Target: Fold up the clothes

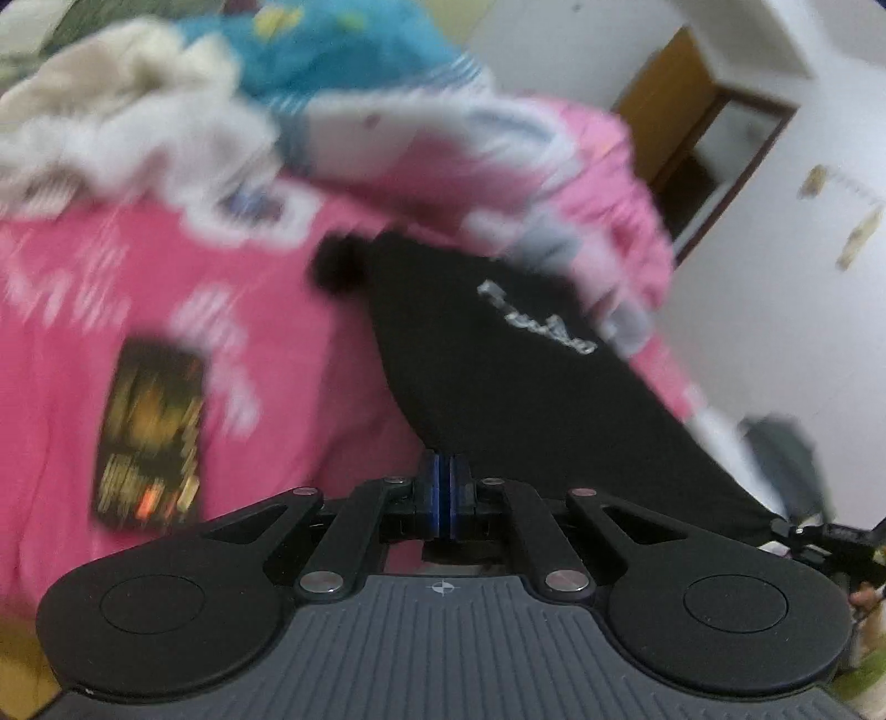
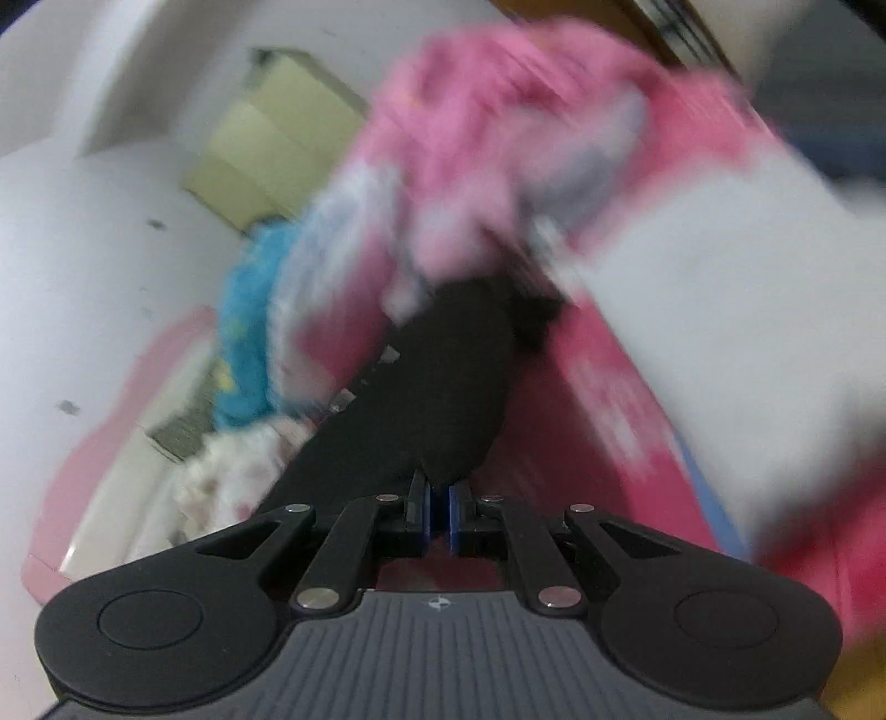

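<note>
A black garment (image 1: 498, 354) with small white lettering stretches above a pink bedspread (image 1: 111, 288). My left gripper (image 1: 443, 471) is shut on its near edge. At the lower right of the left wrist view the far end of the cloth reaches the other gripper (image 1: 819, 534). In the right wrist view the same black garment (image 2: 432, 387) runs away from my right gripper (image 2: 437, 493), which is shut on its edge. Both views are blurred by motion.
A heap of clothes, white (image 1: 127, 127) and blue (image 1: 332, 50), lies at the far side of the bed. A dark printed packet (image 1: 149, 437) rests on the bedspread at left. White walls and a wooden door frame (image 1: 714, 133) stand to the right.
</note>
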Motion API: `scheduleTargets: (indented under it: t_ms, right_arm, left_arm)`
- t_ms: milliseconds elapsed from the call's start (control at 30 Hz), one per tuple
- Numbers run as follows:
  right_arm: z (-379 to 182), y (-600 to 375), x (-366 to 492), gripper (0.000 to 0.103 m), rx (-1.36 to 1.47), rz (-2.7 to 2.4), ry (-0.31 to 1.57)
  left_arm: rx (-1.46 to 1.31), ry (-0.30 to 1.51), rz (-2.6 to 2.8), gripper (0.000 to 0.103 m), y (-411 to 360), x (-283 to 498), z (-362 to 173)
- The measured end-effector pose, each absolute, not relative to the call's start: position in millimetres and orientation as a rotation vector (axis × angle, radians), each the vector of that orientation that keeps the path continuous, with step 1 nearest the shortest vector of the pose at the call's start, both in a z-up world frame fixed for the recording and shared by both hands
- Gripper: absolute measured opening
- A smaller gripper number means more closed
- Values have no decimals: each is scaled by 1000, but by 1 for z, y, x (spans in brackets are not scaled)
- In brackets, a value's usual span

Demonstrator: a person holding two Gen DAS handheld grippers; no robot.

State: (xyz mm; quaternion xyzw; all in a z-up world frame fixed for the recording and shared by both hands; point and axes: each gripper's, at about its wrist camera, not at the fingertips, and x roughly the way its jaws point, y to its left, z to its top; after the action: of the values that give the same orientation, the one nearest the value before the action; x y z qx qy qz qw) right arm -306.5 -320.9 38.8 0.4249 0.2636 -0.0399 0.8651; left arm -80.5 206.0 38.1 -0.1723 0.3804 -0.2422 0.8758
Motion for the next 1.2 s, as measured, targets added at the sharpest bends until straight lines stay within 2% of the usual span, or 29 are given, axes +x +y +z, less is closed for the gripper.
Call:
scheduleTargets:
  t_ms: [133,233,433,633,700,767,933,1100,1200]
  right_arm:
    - [-29,-316,-322,6,984,-136,665]
    - [-51,-309,-326,6,993,-162,706]
    - [-56,-304,-331,6,946,-198,754]
    - [-53,-297,-340,8,873,-240,785]
    - [-42,-292,-347,10,820,-262,778]
    - [-32,-287,-354,11,766,-283,770]
    - [5,-257,-354,11,556,-269,695]
    - [12,-212,-295,11,391,-184,586]
    - [-9,-192,-258,24,340,-180,607]
  left_arm:
    - [-320,907,-468,1,211,-91,-11]
    - [-306,926,-462,1,215,-94,-18]
    - [-242,915,-478,1,211,-104,-18]
    - [-153,1033,-471,3,203,-104,-45]
    - [-145,1012,-464,6,210,-112,-39]
    - [-150,983,-465,18,219,-122,-30]
    - [-153,870,-512,34,213,-131,-3]
    - [-9,771,-547,36,138,-113,-9]
    - [161,767,-528,36,96,-114,-29]
